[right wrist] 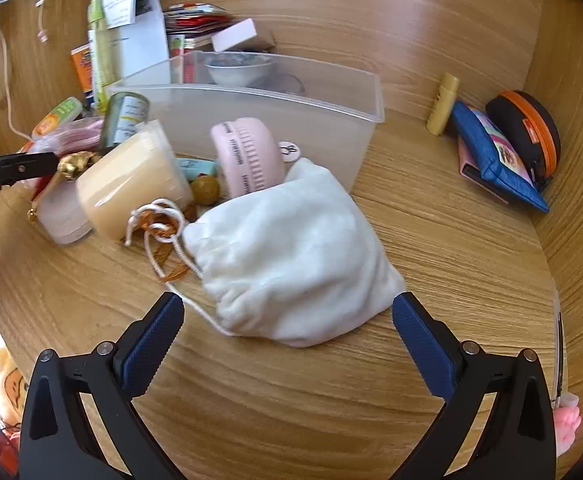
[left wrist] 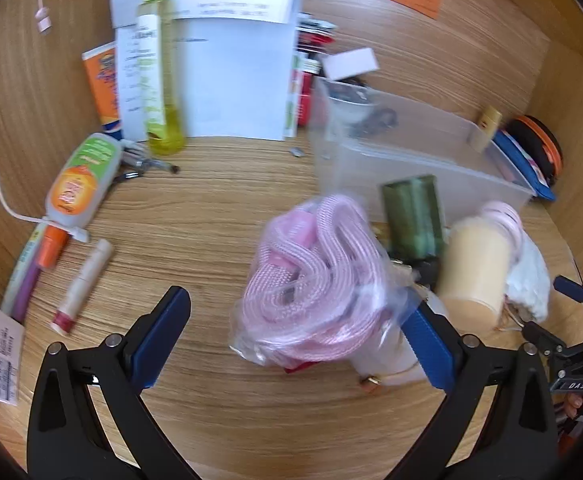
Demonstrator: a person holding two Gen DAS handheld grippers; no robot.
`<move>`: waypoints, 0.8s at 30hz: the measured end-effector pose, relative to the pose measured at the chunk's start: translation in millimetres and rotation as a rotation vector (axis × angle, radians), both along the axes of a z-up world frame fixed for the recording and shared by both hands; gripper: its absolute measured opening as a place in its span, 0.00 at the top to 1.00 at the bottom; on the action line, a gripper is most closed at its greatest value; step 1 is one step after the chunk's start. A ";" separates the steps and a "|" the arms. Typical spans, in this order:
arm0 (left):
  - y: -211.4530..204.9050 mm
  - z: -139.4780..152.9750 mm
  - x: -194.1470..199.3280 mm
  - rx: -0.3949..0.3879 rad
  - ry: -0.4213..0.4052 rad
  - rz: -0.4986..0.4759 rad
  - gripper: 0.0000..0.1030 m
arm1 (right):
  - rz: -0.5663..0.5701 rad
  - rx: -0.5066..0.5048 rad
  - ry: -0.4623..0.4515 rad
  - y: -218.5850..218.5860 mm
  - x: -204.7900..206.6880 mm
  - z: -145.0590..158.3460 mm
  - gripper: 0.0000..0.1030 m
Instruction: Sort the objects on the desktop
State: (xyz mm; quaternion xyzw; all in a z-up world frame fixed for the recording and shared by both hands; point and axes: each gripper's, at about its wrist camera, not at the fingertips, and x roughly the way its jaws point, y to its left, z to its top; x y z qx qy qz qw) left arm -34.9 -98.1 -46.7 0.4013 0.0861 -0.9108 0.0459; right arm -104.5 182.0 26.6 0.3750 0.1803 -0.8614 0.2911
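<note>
Right gripper wide, empty, pouch just ahead beside bin. Left gripper wide, empty, at pink strap bag. Advice: straddle pouch body, avoid drawstring, close squarely.

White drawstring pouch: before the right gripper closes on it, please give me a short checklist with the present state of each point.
1. Right gripper jaws wide open: ok.
2. White pouch lies ahead of the jaws, not yet between the pads: not ok.
3. Pouch's cord lies away from the jaws: ok.
4. Clear bin has room: ok.
5. Left gripper is clear of the pouch: ok.
6. Pouch's weight: cannot tell.
</note>
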 end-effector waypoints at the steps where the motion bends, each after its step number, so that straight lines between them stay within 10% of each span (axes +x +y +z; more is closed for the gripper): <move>1: -5.0 -0.2 -1.6 -0.004 -0.005 0.006 0.00 | -0.008 -0.004 -0.010 1.0 -3.3 0.9 0.00; 12: -17.3 18.4 -15.8 0.051 -0.017 -0.107 0.00 | -0.013 -0.020 -0.022 7.0 -12.2 11.2 0.00; 24: -27.6 -25.7 -55.6 0.034 -0.215 -0.156 0.00 | 0.119 0.015 -0.056 -11.4 -47.4 13.8 0.00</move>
